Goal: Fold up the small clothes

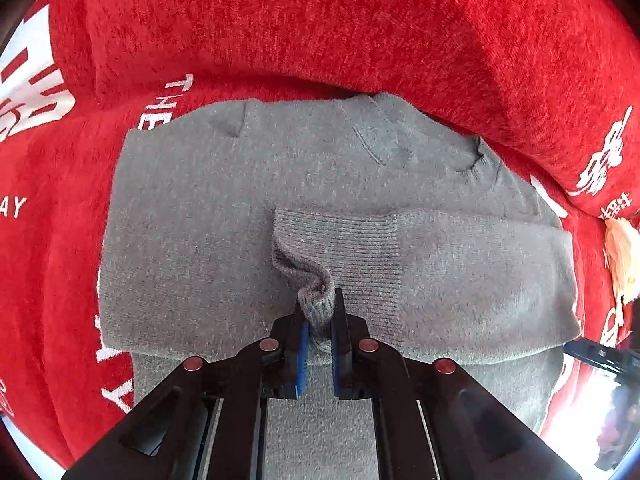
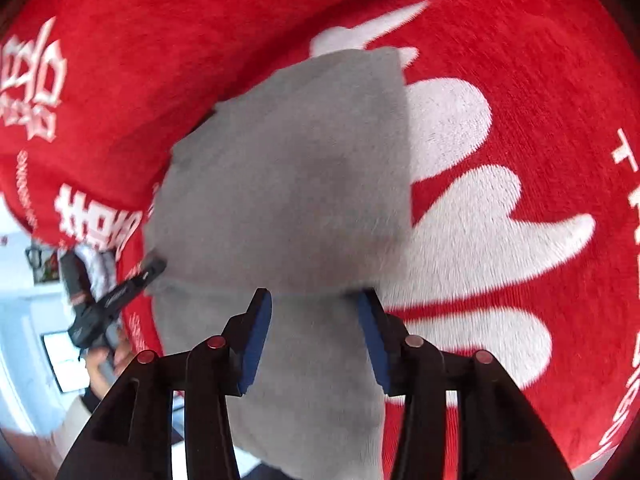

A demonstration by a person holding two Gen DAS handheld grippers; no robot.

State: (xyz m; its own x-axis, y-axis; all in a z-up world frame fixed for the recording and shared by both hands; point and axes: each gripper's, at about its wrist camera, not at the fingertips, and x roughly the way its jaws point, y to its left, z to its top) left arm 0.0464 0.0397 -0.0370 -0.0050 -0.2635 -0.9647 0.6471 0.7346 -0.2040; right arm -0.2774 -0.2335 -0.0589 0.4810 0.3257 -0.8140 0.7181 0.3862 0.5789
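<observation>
A small grey knit sweater (image 1: pixel 224 216) lies flat on a red blanket (image 1: pixel 280 32). One sleeve is folded across the sweater's body, with its ribbed cuff (image 1: pixel 340 248) near the middle. My left gripper (image 1: pixel 318 300) is shut on a pinched-up corner of that cuff, which bunches between the blue pads. In the blurred right wrist view, my right gripper (image 2: pixel 316 300) hangs open over the grey sweater (image 2: pixel 288 168), with nothing pressed between its fingers. The left gripper (image 2: pixel 154 266) shows at the sweater's left edge in that view.
The red blanket (image 2: pixel 520 60) carries large white lettering and rises in a thick fold (image 1: pixel 440 40) behind the sweater. A cream-coloured object (image 1: pixel 620 256) sits at the right edge. A person's hand (image 2: pixel 100 364) holds the left gripper's handle, and past the blanket's edge a bright room shows.
</observation>
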